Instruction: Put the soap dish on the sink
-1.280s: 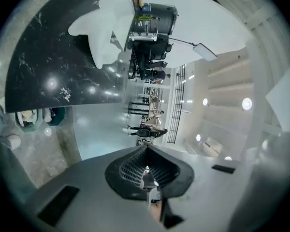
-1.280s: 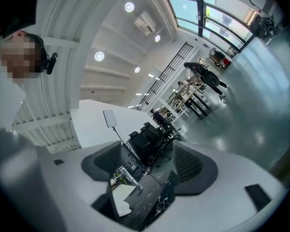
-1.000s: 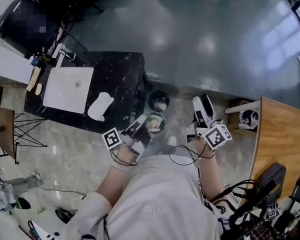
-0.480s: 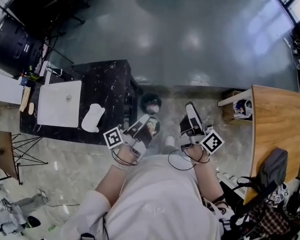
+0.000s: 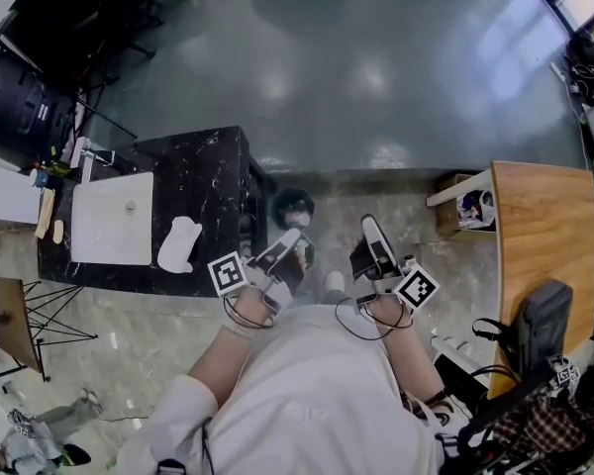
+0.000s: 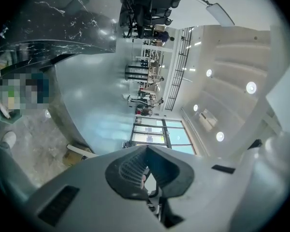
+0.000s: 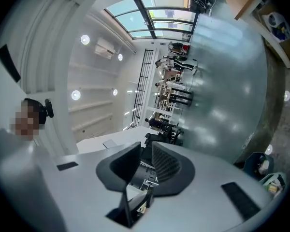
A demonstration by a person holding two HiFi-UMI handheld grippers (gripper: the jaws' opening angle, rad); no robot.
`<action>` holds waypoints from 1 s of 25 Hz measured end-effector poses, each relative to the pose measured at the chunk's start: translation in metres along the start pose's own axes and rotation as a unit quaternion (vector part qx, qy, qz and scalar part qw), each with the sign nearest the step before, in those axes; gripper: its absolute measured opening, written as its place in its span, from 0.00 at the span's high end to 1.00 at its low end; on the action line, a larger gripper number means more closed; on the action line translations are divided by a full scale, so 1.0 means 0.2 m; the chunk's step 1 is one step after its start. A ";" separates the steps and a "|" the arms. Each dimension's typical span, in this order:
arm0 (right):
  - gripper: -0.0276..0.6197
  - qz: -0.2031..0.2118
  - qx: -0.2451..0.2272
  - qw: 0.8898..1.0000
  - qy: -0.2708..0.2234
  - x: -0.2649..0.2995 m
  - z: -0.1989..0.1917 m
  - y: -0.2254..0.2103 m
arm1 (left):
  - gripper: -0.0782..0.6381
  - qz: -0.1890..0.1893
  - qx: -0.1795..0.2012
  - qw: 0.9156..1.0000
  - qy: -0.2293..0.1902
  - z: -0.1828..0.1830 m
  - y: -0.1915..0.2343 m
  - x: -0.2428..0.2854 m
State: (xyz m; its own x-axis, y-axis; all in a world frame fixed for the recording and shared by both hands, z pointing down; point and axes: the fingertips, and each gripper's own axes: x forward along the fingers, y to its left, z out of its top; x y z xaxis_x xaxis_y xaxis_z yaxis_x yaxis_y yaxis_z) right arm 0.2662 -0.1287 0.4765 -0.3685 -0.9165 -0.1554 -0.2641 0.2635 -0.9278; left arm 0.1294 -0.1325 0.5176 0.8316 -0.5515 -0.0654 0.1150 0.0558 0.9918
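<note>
W/ left gripper [image 5: 289,248] clenched empty & right gripper [image 5: 367,229] jaws closing on nothing, both are best reopened once the prob. soap dish [image 5: 178,244] on the tabletop [image 5: 213,181] is reached.

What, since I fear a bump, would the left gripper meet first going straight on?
Nothing near: the left gripper points over floor toward far glass doors; black counter sits aside. Depth unclear.

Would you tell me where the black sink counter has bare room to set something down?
The widest free patch is the black counter right of the white basin, beyond the white item in the head view. A narrow strip also borders the basin's near edge. The strip by the faucet and bottles is crowded.
</note>
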 end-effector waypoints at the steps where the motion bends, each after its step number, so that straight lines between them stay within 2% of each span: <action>1: 0.83 0.002 0.000 1.000 0.000 0.00 0.00 0.00 | 0.88 0.000 0.000 1.000 0.003 0.00 0.00 0.01; 7: 0.84 0.010 0.011 1.000 -0.003 0.00 0.00 -0.02 | 0.88 -0.004 -0.003 1.000 0.008 0.00 0.01 0.04; 18: 0.86 0.018 -0.008 1.000 0.019 0.02 -0.03 0.00 | 0.88 -0.010 -0.007 1.000 0.001 -0.01 -0.01 0.04; 25: 0.86 0.021 -0.001 1.000 0.023 0.02 -0.03 0.01 | 0.88 -0.015 -0.005 1.000 -0.007 -0.02 -0.02 0.03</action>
State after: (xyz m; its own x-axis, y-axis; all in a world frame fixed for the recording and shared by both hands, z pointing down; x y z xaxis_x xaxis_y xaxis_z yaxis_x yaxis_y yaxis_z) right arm 0.2587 -0.1296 0.4773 -0.4205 -0.8898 -0.1775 -0.2502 0.3018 -0.9200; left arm 0.1354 -0.1321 0.5122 0.8203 -0.5643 -0.0934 0.1455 0.0479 0.9882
